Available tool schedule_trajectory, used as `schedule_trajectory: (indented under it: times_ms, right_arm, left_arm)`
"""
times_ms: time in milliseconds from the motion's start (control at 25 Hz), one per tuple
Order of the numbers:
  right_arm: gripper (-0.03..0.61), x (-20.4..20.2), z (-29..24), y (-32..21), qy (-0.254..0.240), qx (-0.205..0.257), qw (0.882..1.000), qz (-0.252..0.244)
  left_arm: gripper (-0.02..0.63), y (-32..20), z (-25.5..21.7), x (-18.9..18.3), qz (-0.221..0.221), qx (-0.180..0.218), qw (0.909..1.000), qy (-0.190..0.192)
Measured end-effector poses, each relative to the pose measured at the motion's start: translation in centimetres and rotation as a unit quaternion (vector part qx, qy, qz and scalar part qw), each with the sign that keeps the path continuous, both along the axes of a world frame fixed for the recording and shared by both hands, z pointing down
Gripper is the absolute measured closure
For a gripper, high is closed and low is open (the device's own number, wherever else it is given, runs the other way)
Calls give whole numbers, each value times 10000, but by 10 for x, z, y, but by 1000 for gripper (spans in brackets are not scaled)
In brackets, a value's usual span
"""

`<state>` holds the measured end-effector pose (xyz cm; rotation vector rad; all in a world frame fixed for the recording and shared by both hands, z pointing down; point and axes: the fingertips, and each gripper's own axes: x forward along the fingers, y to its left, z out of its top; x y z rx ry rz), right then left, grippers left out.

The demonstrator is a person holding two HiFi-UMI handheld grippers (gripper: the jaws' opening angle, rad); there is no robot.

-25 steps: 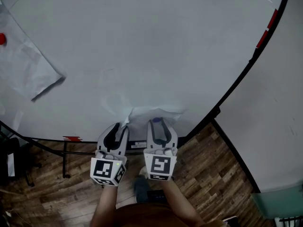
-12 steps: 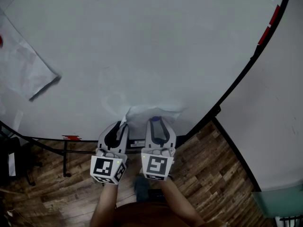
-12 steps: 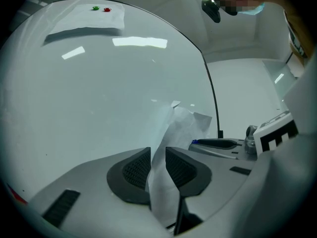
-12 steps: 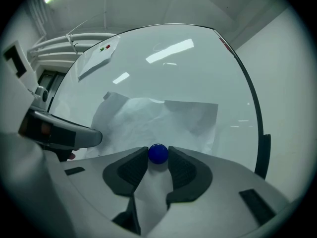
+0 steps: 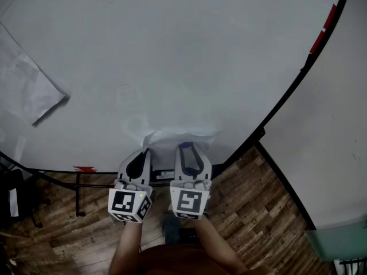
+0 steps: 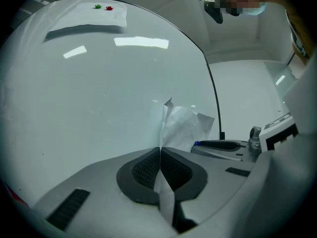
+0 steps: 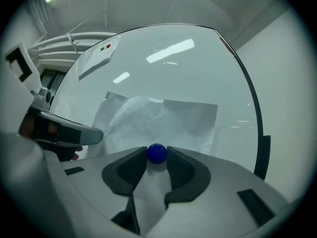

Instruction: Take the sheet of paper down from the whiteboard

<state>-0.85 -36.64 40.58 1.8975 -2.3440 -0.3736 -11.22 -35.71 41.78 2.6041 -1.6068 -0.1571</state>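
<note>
My left gripper [image 6: 159, 151] has just closed flat on an edge of the thin, crumpled white paper sheet [image 6: 184, 129]. My right gripper [image 7: 156, 158] has just eased wider around the round blue magnet [image 7: 157, 153], at its 12 o'clock. The sheet sits at the glossy whiteboard's [image 7: 198, 68] 6 o'clock. It looks light, limp and easily torn, so I'd hold it by the edges.

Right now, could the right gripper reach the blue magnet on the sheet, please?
Probably yes: the right gripper has the blue magnet between its jaws, which have just been opening; nothing blocks it.
</note>
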Motion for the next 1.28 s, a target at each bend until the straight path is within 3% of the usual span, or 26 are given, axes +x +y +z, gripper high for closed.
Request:
schedule_trajectory:
  times_ms: [520,720,840,1280]
  right_arm:
    - [443,0,1,1,7,-91,9999,-141]
    - [443,-1,-2,2,3,-20,9997,-251]
    - [443,-5,-3,6,66,-15,9994,-342]
    - [443,8,-2,7,55,-49,9996,-273]
  left_arm:
    - [590,-1,-2,-2,193,-172,9985,479]
    - [590,0,-6,-8,305,-317,9913,1242]
    - [591,1,-9,-12,249,-367,9876,1507]
    - [591,3,-12,-17,113,-353,9861,1617]
